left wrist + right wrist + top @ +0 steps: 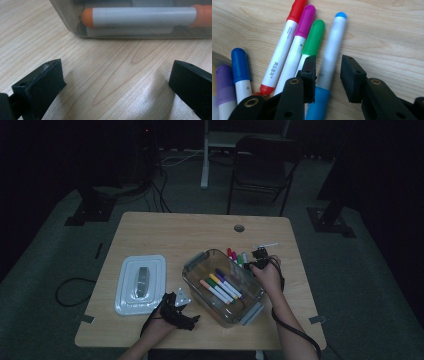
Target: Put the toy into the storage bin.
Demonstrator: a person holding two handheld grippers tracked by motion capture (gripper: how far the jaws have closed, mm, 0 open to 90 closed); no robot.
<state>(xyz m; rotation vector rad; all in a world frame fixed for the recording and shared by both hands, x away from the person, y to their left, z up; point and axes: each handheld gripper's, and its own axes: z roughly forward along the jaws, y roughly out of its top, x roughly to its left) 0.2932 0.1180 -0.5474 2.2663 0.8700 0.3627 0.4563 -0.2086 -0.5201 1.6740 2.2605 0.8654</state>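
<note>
The right gripper (pixel 327 77) straddled the light-blue marker (pixel 329 62), jaws narrowed around it but apparently not yet pinching; the next move called for closing fully, then lifting it to the clear container (pixel 222 287). Beside those jaws lay three more markers (red, magenta, green). The left gripper (pixel 112 82) rested spread before the container, which held four markers

The light-blue-capped marker (pixel 329 57) lies flat on wood (beside green, purple, red ones).
</note>
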